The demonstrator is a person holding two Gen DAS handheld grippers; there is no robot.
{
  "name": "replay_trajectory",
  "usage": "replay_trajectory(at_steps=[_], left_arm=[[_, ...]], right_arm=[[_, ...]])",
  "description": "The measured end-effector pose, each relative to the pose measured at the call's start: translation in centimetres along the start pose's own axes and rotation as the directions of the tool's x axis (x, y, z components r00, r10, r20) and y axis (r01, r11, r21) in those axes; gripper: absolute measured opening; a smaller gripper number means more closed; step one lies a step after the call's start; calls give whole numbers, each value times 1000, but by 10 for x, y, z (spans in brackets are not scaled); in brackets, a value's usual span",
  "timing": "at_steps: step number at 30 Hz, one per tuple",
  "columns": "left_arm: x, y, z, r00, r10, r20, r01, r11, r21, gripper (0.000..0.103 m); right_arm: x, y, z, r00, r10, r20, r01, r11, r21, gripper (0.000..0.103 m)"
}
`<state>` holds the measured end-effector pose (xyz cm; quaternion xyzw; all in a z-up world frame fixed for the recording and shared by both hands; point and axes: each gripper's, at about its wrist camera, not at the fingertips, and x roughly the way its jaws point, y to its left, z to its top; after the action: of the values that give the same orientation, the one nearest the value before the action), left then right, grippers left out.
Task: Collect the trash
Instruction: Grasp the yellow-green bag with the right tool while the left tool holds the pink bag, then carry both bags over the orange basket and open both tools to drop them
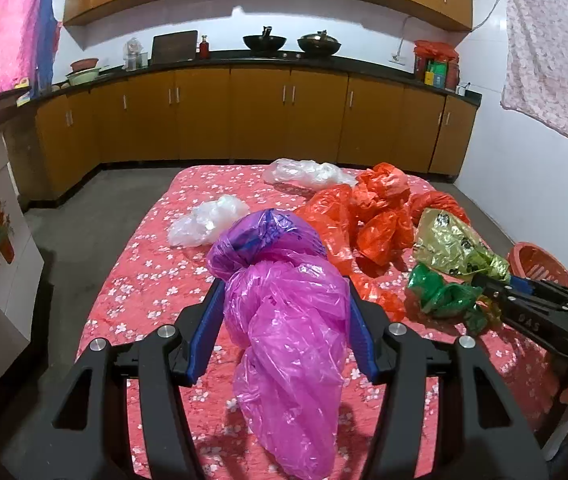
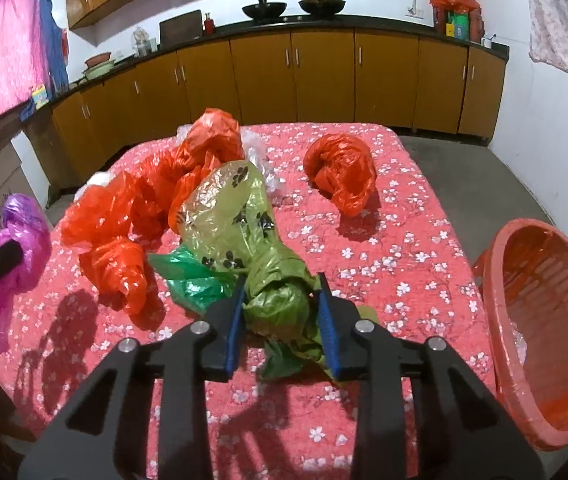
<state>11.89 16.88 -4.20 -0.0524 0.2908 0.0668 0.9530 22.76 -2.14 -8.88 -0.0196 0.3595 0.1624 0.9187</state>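
Both tongs are clamped on bags, the left tongs [image 1: 284, 320] on a pink bag [image 1: 292, 320] and the right tongs [image 2: 279, 308] on a green bag [image 2: 275, 300], while the basket [image 2: 524, 272] looks nearly empty and several bags remain on the tabletop [image 2: 404, 240].

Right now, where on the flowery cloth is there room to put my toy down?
Bare cloth lies between the lone orange bag and the basket. There is more on the left edge, in front of the clear bag. The middle is crowded: orange bags, the paw-print bag and the green bag lie bunched together.
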Motion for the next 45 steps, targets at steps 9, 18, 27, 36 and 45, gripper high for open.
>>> replay_trajectory(at_steps=[9,18,27,36,45], left_arm=[[-3,-17,4,1000,-27,14,27,999,23,57],[-6,-40,10,997,-70,26,68,996,59,57],[-6,-81,18,988,-151,36,146,982,115,57],[-3,-132,27,967,-254,30,245,954,175,57],[-1,-182,32,934,-357,5,347,910,226,57]], right_arm=[[-27,-24,0,999,-13,52,10,999,53,33],[-52,-48,-9,996,-42,78,33,992,122,33],[-93,-76,-22,983,-120,136,97,981,167,33],[-130,-120,-35,951,-263,164,213,938,272,33],[-153,-165,-47,916,-374,146,303,882,361,33]])
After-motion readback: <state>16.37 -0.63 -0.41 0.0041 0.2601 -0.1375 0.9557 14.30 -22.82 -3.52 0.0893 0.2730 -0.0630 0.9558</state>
